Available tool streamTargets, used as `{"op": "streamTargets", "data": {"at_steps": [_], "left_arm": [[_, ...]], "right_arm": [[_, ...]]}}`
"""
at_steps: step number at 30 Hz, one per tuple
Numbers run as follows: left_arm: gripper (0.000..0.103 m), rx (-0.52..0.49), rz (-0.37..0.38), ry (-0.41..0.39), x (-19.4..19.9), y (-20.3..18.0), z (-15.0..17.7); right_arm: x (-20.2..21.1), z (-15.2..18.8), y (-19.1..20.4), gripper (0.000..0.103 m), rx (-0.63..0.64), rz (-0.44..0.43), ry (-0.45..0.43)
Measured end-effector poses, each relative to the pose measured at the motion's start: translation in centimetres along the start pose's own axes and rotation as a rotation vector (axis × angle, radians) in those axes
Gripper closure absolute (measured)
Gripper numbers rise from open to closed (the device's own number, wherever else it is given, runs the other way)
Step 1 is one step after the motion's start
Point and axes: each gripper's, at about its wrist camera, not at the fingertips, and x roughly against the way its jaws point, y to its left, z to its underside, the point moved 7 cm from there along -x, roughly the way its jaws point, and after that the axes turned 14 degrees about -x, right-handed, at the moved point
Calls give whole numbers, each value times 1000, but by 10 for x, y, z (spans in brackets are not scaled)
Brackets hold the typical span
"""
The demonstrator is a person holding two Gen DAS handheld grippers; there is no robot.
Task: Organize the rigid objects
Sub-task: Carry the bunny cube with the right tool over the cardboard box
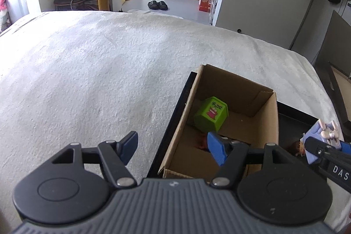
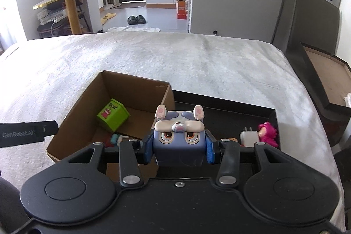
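White bed cover point(image 2: 197, 63) fills view. Black tray point(image 2: 241, 106) on it, cardboard box point(image 2: 92, 98) at tray's 9 o'clock side. Green cube point(image 2: 113, 115) inside box. Right gripper point(image 2: 178, 149) clamps blue rabbit toy point(image 2: 178, 135) above tray. Left gripper point(image 1: 173, 148) wide, empty, over box's left wall. White charger point(image 2: 249, 138), pink toy point(image 2: 268, 132) at tray's 3 o'clock end.

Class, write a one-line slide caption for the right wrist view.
Right gripper clamps a blue bunny toy beside a cardboard box.
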Motion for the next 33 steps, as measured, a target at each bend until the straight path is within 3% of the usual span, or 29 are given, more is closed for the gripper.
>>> {"op": "streamTargets", "data": {"at_steps": [12,23,33], "left_arm": [[40,33,30,36,-23,5,5],[69,63,80,43,-36,7,7],[81,32,96,50,-39,-1,9]], "right_arm": [[-25,-4,42,60,81,-47,43],[-48,-5,68,59,163,-62,76],[-60,-9,77,59,205,-52,69]]}}
